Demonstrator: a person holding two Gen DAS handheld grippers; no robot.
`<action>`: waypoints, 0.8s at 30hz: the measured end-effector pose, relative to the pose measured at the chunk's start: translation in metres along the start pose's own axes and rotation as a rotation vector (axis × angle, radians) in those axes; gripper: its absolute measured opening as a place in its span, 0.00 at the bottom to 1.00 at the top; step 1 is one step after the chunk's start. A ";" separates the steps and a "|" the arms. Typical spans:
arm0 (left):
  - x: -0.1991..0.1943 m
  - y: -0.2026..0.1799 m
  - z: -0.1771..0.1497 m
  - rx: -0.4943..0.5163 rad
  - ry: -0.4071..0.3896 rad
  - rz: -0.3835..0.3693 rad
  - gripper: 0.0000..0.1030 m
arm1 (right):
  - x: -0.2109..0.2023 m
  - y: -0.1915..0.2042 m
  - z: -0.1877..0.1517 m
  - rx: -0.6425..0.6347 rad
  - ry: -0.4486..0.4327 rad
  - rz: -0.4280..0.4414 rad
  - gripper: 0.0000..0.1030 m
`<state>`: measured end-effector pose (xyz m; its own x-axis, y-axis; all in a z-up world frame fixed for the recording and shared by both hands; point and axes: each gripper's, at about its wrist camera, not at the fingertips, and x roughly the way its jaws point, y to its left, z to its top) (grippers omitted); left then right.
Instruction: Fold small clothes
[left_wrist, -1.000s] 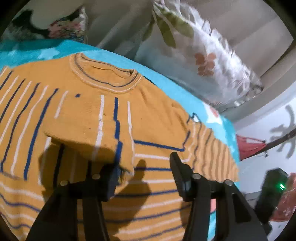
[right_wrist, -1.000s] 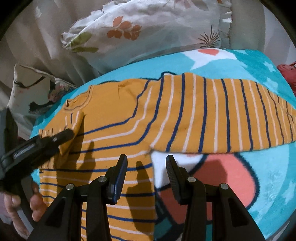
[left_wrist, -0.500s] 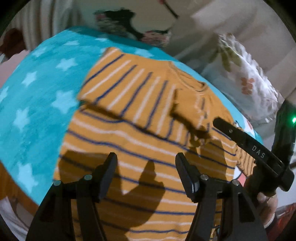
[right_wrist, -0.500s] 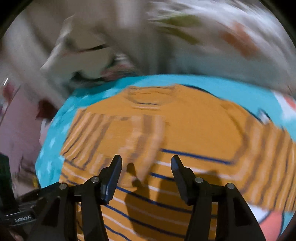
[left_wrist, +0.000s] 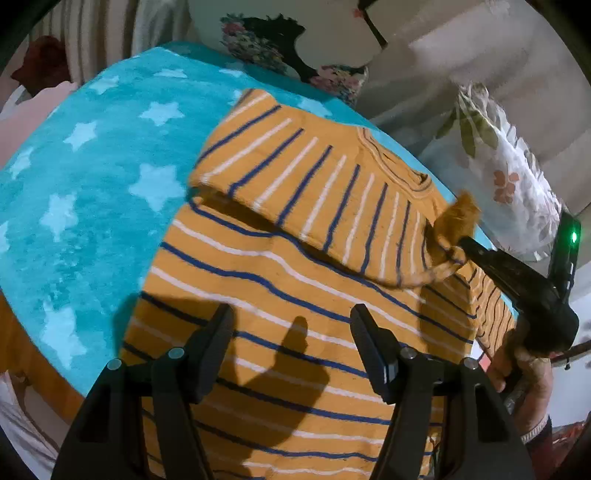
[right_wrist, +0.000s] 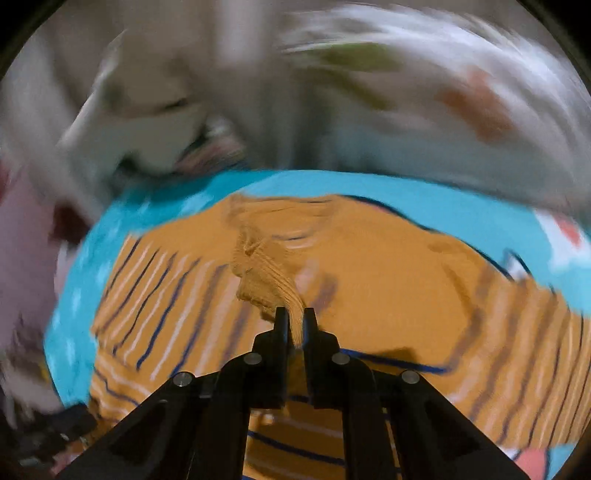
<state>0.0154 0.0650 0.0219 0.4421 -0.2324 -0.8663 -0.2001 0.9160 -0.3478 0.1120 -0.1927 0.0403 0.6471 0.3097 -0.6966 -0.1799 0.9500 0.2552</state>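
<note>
1. The mustard-orange knitted sweater with navy and white stripes (left_wrist: 295, 295) lay spread flat on the turquoise fleece blanket with pale stars (left_wrist: 92, 177).
2. One striped sleeve (left_wrist: 314, 192) was folded across the chest, lying beyond the tips of the left gripper (left_wrist: 291, 332), with the ribbed neckline (left_wrist: 399, 162) further out past it.
3. Left gripper: jaws stood apart, nothing between them. Only the sweater's lower body showed in the gap and under both fingers, and their shadow fell on it.
4. Whether the left fingertips touched the knit could not be told from that view.
5. Right gripper (right_wrist: 295, 314): jaws pressed together on a bunched fold of the folded sleeve's end, seen clearly in the right wrist view as ribbed orange knit rising from between the tips.
6. In the left wrist view the same pinch sat ahead and to the right of the left jaws. The right gripper's black finger (left_wrist: 509, 269) came in from the right, and the cuff end (left_wrist: 458, 218) stood up off the sweater, lifted clear of the body at that point.
7. The rest of the sweater stayed down on the blanket, on both sides of the right jaws. The other striped sleeve (right_wrist: 535, 350) stretched out to their right.
8. A hand (left_wrist: 524, 369) gripped the right gripper's handle at the right edge of the left wrist view.
9. White floral-print pillows (left_wrist: 509, 173) lay beyond the neckline, off the blanket's far edge.
10. The right wrist view was heavily blurred outside the jaws, so background detail there was unreadable.
</note>
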 end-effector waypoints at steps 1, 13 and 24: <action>0.002 -0.003 0.000 0.007 0.004 -0.002 0.62 | -0.003 -0.020 -0.001 0.075 0.001 0.007 0.08; 0.021 -0.061 -0.008 0.149 0.068 -0.055 0.62 | -0.046 -0.150 -0.067 0.438 -0.002 -0.006 0.06; 0.033 -0.116 -0.034 0.290 0.132 -0.084 0.62 | -0.178 -0.314 -0.186 0.887 -0.194 -0.177 0.38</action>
<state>0.0235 -0.0604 0.0219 0.3252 -0.3346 -0.8845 0.0978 0.9422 -0.3204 -0.0838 -0.5390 -0.0406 0.7383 0.0749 -0.6703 0.5146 0.5799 0.6316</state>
